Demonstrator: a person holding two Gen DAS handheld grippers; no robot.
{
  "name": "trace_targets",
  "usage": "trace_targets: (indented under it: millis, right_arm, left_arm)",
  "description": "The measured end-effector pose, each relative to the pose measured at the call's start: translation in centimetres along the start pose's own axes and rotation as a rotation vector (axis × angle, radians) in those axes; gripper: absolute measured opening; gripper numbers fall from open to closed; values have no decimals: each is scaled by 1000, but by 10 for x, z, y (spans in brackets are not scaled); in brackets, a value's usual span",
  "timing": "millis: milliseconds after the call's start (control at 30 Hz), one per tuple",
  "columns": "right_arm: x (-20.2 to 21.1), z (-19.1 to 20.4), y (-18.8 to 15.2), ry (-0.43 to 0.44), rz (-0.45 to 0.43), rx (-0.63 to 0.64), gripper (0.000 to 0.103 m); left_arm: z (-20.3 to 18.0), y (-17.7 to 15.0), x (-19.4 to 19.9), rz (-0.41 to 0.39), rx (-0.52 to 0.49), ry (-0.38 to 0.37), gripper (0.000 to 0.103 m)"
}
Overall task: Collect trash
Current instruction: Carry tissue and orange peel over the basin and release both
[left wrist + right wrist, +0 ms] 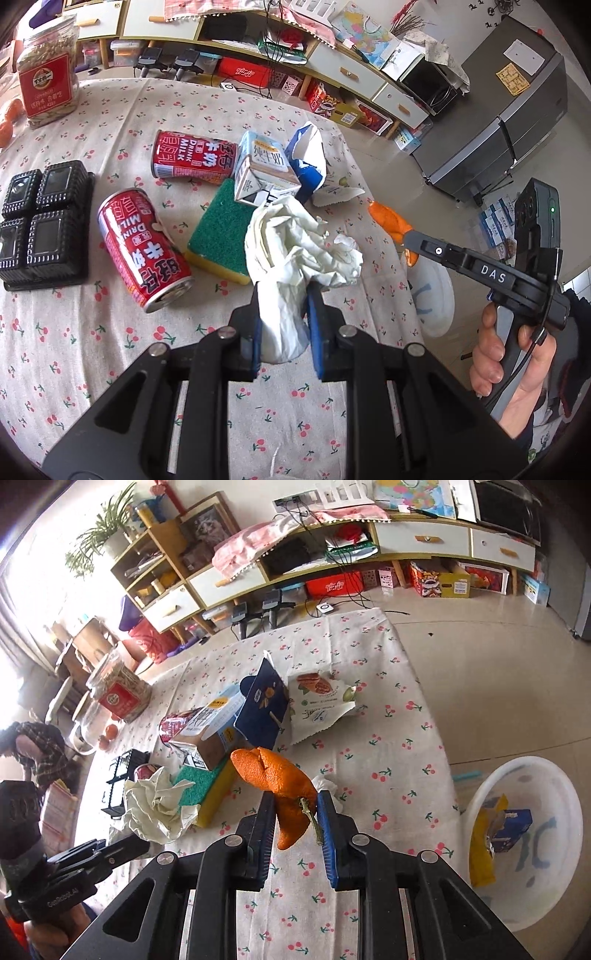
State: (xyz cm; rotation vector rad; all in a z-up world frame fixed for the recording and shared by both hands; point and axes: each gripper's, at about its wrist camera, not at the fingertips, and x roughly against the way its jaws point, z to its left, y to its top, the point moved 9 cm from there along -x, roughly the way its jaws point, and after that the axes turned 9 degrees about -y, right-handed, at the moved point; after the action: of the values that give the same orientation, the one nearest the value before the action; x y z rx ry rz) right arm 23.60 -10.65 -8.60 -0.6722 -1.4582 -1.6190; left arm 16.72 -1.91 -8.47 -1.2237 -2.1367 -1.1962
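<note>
Bright daylight is flooding in over a glossy beige tiled floor (pixel 480 664); a long wooden sideboard (pixel 332 557) is lining the wall, a grey fridge (pixel 517 122) standing nearby.

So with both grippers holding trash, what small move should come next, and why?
Probably swing the right gripper, shut on the orange peel, over the white bin beside the table and let go; the bin already holds wrappers. The left gripper grips the crumpled tissue and can follow.

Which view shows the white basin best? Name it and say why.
The right wrist view: the white basin sits on the floor beside the table, its open inside visible with a yellow wrapper and a blue box in it. The left wrist view shows only a slice of it behind the right gripper.
</note>
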Motion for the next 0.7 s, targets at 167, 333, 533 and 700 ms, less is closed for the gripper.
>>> trace_targets:
  millis: [167, 333, 533, 700]
  right_arm:
    - [10, -29, 4, -23, -11, -71, 23]
    - [20, -73, 7, -89, -12, -149, 23]
    - [38, -153, 3, -241, -1, -249, 23]
    - [51, -214, -8, -383, 13, -298, 23]
  left_arm:
    - [-29, 0, -13, 15, -21, -31, 22]
    - [-67, -5, -34, 46, -68, -73, 22]
    - [-120, -17, -64, 117, -106, -158, 22]
    - [-169, -23, -97, 168, -173, -221, 22]
